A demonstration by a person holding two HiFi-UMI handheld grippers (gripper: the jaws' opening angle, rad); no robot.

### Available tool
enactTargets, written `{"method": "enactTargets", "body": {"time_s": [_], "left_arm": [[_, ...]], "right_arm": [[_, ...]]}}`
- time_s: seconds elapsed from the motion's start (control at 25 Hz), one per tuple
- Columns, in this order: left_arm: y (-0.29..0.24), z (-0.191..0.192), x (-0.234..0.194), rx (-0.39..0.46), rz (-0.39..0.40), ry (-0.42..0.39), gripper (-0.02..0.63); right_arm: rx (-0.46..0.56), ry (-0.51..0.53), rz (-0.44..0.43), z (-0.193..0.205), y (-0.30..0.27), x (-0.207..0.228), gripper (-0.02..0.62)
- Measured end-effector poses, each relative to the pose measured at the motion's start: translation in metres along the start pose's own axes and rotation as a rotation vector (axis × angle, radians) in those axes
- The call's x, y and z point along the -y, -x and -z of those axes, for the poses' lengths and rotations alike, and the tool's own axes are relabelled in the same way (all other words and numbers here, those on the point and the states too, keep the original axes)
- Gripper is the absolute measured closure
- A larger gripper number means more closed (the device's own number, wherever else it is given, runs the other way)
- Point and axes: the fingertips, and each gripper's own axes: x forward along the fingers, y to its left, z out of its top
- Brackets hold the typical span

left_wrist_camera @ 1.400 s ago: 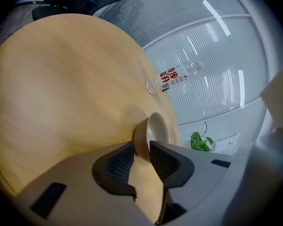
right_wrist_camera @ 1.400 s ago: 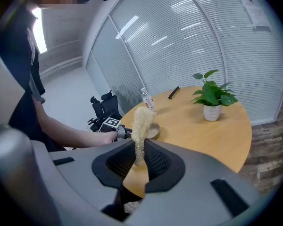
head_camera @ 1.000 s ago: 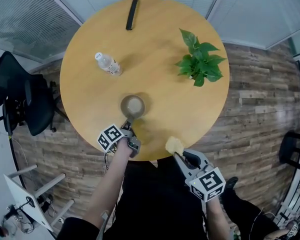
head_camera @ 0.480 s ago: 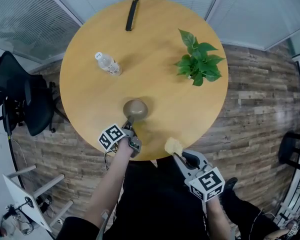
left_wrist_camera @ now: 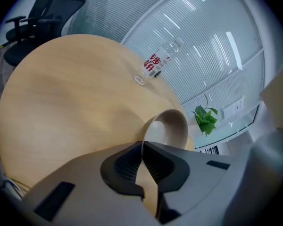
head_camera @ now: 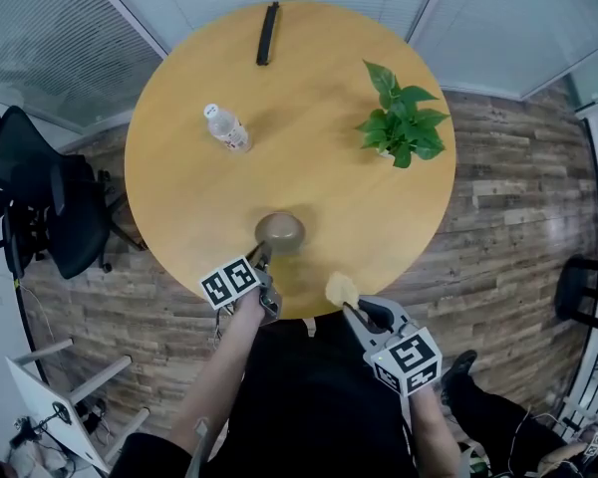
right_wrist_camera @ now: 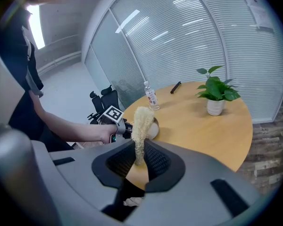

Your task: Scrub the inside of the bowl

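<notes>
A beige bowl (head_camera: 280,232) sits near the front edge of the round wooden table (head_camera: 199,187), tipped onto its side. My left gripper (head_camera: 263,258) has just closed its jaws and is shut on the bowl's near rim. The left gripper view has the rim pinched between the pads (left_wrist_camera: 142,149) and the bowl (left_wrist_camera: 169,125) tilted beyond them. My right gripper (head_camera: 349,308) hangs off the table's front edge, right of the bowl, shut on a pale yellow loofah sponge (head_camera: 342,289). The sponge (right_wrist_camera: 141,121) stands up from the jaws (right_wrist_camera: 138,158), apart from the bowl (right_wrist_camera: 153,128).
A water bottle (head_camera: 226,127) lies at the table's left, a potted plant (head_camera: 404,124) stands at its right, and a black bar (head_camera: 268,33) lies at the far edge. A black office chair (head_camera: 40,197) stands left of the table.
The bowl stood upright with its inside showing; the left gripper has closed on its near rim and tipped it over. The right gripper with the sponge has shifted slightly.
</notes>
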Motion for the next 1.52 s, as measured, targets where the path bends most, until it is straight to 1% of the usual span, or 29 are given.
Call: {"method": "enactTargets", "body": {"time_s": [0.12, 0.32, 0.44, 0.52, 0.64, 0.72, 0.84, 0.96, 1.08, 1.28, 1.4, 1.52], "left_arm": [[0.012, 0.000, 0.004, -0.046, 0.034, -0.057, 0.583], [0.039, 0.004, 0.002, -0.135, 0.020, -0.143, 0.583], [0.053, 0.003, 0.003, -0.164, 0.032, -0.195, 0.584], [0.059, 0.001, 0.003, -0.178, 0.045, -0.229, 0.584], [0.068, -0.003, 0.005, -0.189, 0.085, -0.253, 0.586], [0.077, -0.010, 0.006, -0.184, 0.097, -0.289, 0.586], [0.086, -0.013, 0.005, -0.197, 0.110, -0.372, 0.586], [0.088, -0.017, 0.001, -0.207, 0.122, -0.431, 0.586], [0.091, -0.022, 0.001, -0.219, 0.140, -0.464, 0.586], [0.095, -0.024, 0.013, -0.224, 0.166, -0.551, 0.586], [0.096, -0.026, 0.015, -0.227, 0.168, -0.603, 0.586], [0.096, -0.028, 0.013, -0.226, 0.158, -0.633, 0.586]], "right_arm": [[-0.043, 0.012, 0.007, 0.003, -0.016, -0.016, 0.545], [-0.097, -0.001, 0.024, 0.003, -0.059, -0.045, 0.545], [-0.150, 0.071, 0.050, -0.001, -0.093, -0.059, 0.545], [-0.199, 0.098, 0.092, -0.002, -0.114, -0.064, 0.545], [-0.238, 0.051, 0.166, -0.004, -0.136, -0.066, 0.545], [-0.240, 0.032, 0.210, -0.006, -0.144, -0.066, 0.545], [-0.223, 0.032, 0.292, -0.014, -0.152, -0.064, 0.545], [-0.214, 0.019, 0.334, -0.019, -0.161, -0.066, 0.545], [-0.210, 0.024, 0.354, -0.020, -0.171, -0.073, 0.545], [-0.235, 0.040, 0.357, -0.019, -0.185, -0.081, 0.545], [-0.254, 0.047, 0.347, -0.018, -0.192, -0.085, 0.545], [-0.290, 0.071, 0.347, -0.013, -0.196, -0.087, 0.546]]}}
